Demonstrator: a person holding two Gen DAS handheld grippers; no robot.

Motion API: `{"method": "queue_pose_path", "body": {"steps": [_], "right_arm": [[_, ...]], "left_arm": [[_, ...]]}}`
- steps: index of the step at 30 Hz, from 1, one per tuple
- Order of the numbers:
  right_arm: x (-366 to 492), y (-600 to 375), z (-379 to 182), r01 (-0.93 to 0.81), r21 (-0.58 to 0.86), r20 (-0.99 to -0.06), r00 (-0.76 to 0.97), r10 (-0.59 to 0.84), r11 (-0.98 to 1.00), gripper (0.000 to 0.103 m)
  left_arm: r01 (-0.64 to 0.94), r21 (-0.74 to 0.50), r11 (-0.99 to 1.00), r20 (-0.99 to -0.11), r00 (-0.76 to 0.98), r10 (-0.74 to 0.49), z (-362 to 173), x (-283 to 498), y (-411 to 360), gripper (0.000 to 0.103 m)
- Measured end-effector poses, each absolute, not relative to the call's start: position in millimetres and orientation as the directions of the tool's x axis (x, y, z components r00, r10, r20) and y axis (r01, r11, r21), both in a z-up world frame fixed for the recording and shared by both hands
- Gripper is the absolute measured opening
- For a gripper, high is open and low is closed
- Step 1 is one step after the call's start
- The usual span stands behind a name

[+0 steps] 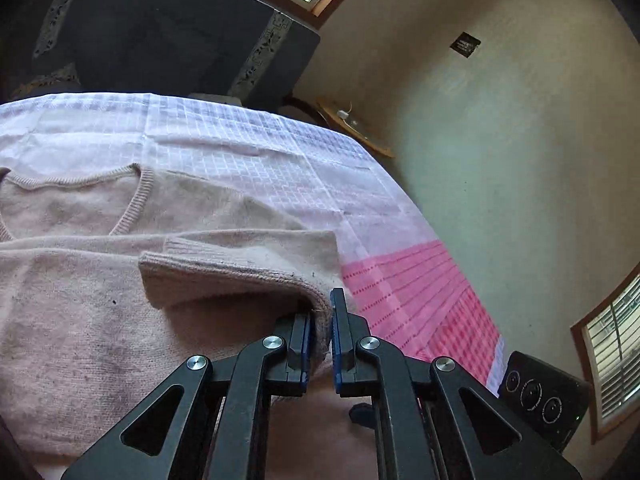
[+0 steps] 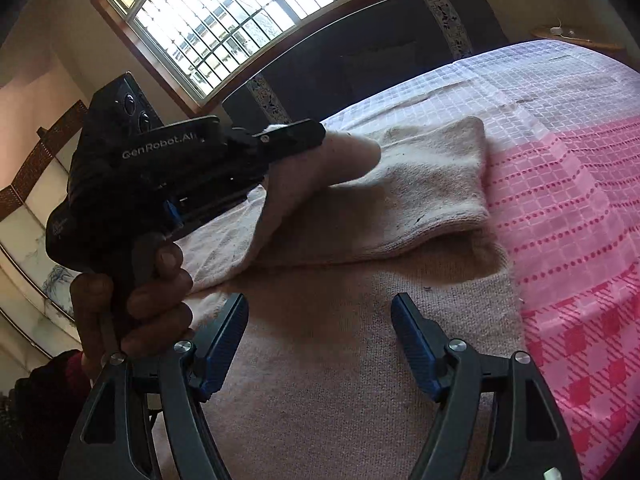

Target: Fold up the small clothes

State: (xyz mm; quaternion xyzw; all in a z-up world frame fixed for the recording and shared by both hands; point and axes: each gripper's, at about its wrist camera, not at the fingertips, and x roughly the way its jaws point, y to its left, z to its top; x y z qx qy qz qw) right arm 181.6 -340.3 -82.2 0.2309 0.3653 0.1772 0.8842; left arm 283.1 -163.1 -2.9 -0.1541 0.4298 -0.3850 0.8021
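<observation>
Sweater (image 1: 80, 300): cuff (image 1: 224, 280) clamped in left gripper (image 1: 320, 340), sleeve carried toward 2 o'clock. Right gripper (image 2: 320, 344) held apart, empty. Risk: thin bite slipped, fold dropped crooked.

This is a bedroom in a home. A bed (image 1: 248, 148) fills most of both views, covered with a woven spread (image 2: 568, 208) checked in white and pink, and behind it stands a dark upholstered headboard (image 1: 168, 40) with 2 patterned light bands. Above the headboard a large wood-framed window (image 2: 240, 12) with a metal grille lets in daylight; a second window (image 1: 612, 344) with the same grille sits in the side wall. Beside the bed is a small wooden bedside table (image 1: 352, 128) against plain cream plaster walls (image 1: 500, 140).
</observation>
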Motion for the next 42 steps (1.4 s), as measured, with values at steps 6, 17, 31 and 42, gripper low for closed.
{"method": "queue_pose_path", "body": {"steps": [6,17,31,42], "right_arm": [[183,-351,-82,-0.141,0.595,-0.528,0.673,0.518,0.791,0.076],[237,-291,-55,-0.148,0.119,-0.725,0.663,0.188,0.982,0.075],[253,-417,-103,0.101,0.77,-0.522,0.668,0.53,0.63,0.017],[289,-411,-89,0.081,0.82,-0.468,0.663,0.584,0.566,0.009]], "left_arm": [[0.44,-0.53,0.725,-0.51,0.517,-0.687,30,231,-82,0.076],[0.102,-0.599,0.794,-0.508,0.718,-0.475,-48,217,61,0.099],[0.08,-0.633,0.77,-0.505,0.711,-0.489,-62,223,66,0.1],[0.014,-0.666,0.746,-0.458,0.781,-0.424,-64,220,82,0.094]]}}
